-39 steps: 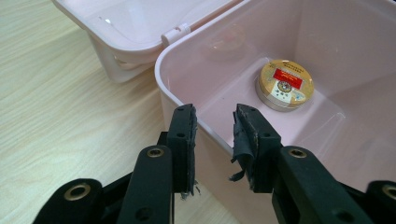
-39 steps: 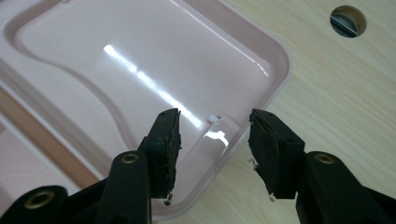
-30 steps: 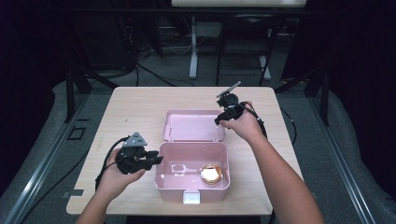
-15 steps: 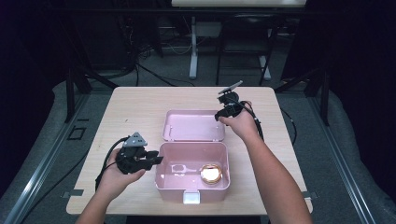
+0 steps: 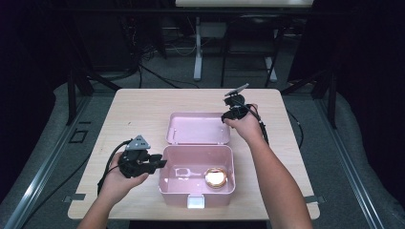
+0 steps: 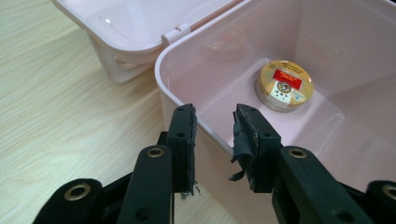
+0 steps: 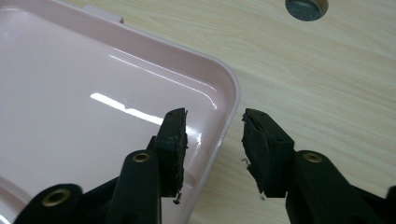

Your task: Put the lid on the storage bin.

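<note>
Since the earlier frame, little has shifted: the right claw [image 5: 228, 116] has edged slightly along the open lid [image 5: 198, 128] of the pink box [image 5: 165, 183], and its jaws have just been closing. In the right gripper view the lid's right rim stands between the two jaws (the pads [image 7: 172, 140] do not yet press on it), so this claw is apart. The left claw [image 5: 160, 163] has kept its place at the box's left wall. In the left gripper view its jaws straddle the wall's rim with a gap on each side, so it too is apart. The box sits near the front edge of the worktop [image 5: 143, 102], lid laid back flat behind it. A round gold tin [image 6: 284, 85] lies on the box floor, unmoved.
</note>
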Tool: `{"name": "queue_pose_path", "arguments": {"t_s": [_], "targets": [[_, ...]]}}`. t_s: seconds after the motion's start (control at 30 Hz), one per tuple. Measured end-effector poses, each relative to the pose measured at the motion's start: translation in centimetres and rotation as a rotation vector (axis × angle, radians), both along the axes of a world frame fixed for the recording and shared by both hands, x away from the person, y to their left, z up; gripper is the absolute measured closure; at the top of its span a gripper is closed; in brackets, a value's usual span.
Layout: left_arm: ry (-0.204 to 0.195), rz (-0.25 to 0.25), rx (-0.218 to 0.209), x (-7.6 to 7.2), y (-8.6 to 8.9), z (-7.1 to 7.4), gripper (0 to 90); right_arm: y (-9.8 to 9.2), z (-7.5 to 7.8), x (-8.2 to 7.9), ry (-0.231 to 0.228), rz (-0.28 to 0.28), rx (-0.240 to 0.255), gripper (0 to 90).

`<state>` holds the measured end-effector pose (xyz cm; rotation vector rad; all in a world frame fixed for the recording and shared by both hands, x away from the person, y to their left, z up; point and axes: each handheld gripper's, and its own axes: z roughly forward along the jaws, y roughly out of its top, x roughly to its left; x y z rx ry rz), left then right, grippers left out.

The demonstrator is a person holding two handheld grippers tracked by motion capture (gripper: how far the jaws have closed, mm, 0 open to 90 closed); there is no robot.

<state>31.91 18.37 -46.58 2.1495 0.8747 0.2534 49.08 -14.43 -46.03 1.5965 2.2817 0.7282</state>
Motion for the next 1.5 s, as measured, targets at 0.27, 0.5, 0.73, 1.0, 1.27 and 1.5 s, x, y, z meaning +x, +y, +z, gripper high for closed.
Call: {"name": "queue_pose_path", "arguments": {"t_s": [0.27,0.5,0.73,1.0,1.27,1.5], "targets": [[0.003,0.003,-0.006,0.0,0.0,0.0,68.1,0.0,-1.1,0.1,0.021,-0.045,0.011,63.9],[0.006,0.003,-0.01,0.0,0.0,0.0,68.1,0.4,-1.3,0.3,0.028,-0.086,0.022,67.1],[0.005,0.002,-0.007,0.0,0.0,0.0,68.1,0.6,-1.3,0.4,0.04,-0.126,0.025,73.3],[0.007,0.002,-0.011,0.0,0.0,0.0,68.1,0.7,-1.6,0.4,0.039,-0.155,0.029,77.9],[0.006,0.003,-0.009,0.0,0.0,0.0,68.1,0.4,-1.6,0.3,0.04,-0.162,0.046,80.7],[0.004,0.006,-0.007,0.0,0.0,0.0,68.0,0.4,-1.6,0.3,0.049,-0.173,0.053,81.4]]}}
